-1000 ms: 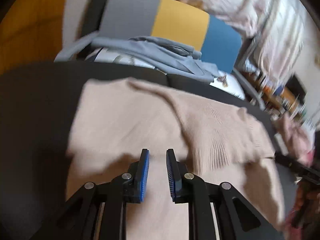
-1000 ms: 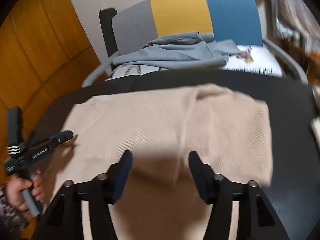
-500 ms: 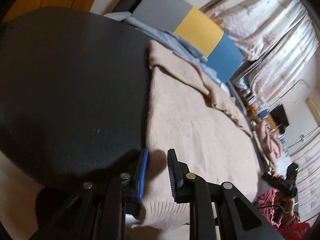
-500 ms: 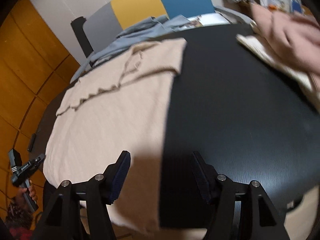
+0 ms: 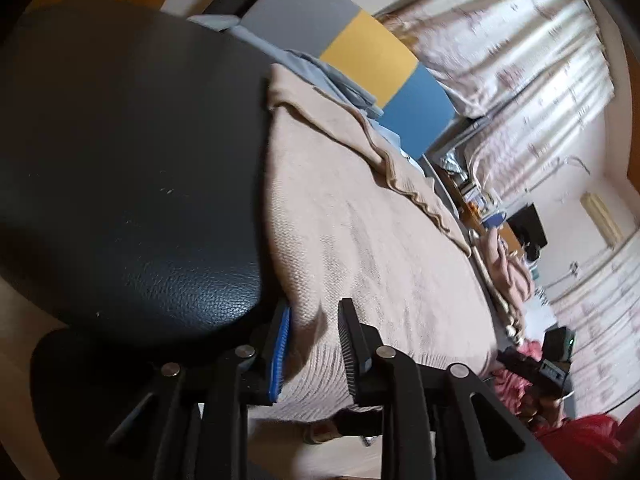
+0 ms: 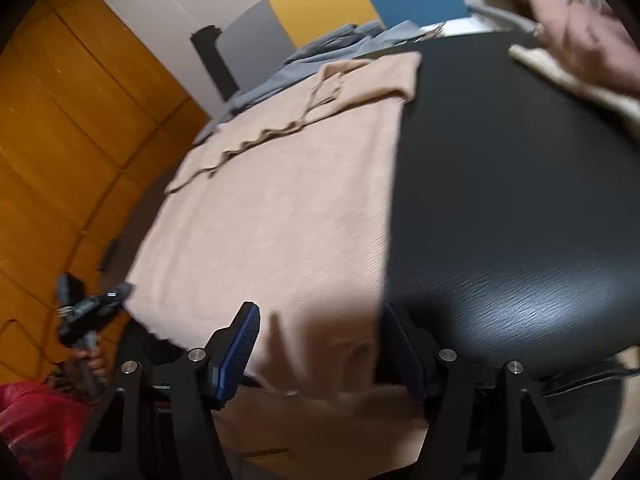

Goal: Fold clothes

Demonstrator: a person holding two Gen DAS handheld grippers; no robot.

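Note:
A beige knit sweater (image 5: 360, 240) lies flat on a round black table (image 5: 120, 160), its ribbed hem hanging over the near edge. My left gripper (image 5: 316, 312) is at the hem's left corner. Its jaws are opening and the fabric edge sits between them. In the right wrist view the same sweater (image 6: 280, 200) fills the left half of the table (image 6: 500, 180). My right gripper (image 6: 320, 320) straddles the hem's right corner with its jaws wide and still opening, the pads clear of the cloth. A sleeve is folded across the sweater's far end.
Behind the table stands a chair (image 6: 320, 12) with a grey, yellow and blue back and a grey garment (image 6: 320, 56) on it. A pink garment (image 6: 580, 52) lies at the table's far right. Orange wooden panels (image 6: 80, 100) line the left wall.
Both grippers have left the middle of the sweater, moved apart and dropped to its two near hem corners. The left jaws now stand a little wider.

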